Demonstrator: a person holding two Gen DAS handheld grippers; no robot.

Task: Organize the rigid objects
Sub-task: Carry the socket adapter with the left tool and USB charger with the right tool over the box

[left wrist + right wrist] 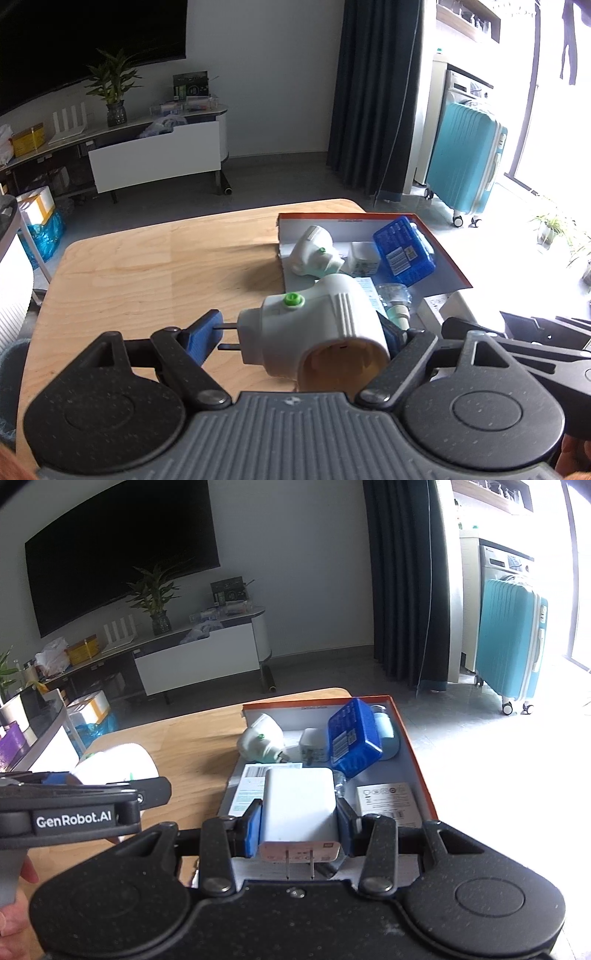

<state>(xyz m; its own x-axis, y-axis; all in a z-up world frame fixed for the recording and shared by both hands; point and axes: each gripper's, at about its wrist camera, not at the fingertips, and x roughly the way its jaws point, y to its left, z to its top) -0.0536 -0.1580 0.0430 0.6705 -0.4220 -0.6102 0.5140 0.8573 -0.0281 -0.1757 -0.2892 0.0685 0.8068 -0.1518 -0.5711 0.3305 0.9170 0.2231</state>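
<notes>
Background, far side: dark wall-mounted TV (122, 554) over a low white media console (195, 657). Potted bamboo plant (157, 598) and white router (120, 629) stood on it. Dark curtain (402, 579) right of centre; teal suitcase (511, 642) upright beside a washing machine (506, 563).

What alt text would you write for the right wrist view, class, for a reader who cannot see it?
The right tongs grip a white charger block by its sides, prongs toward the camera, above an orange-rimmed box on a wooden table. The box holds a blue pack and a white plug-in device. The left tongs enter at left.
</notes>
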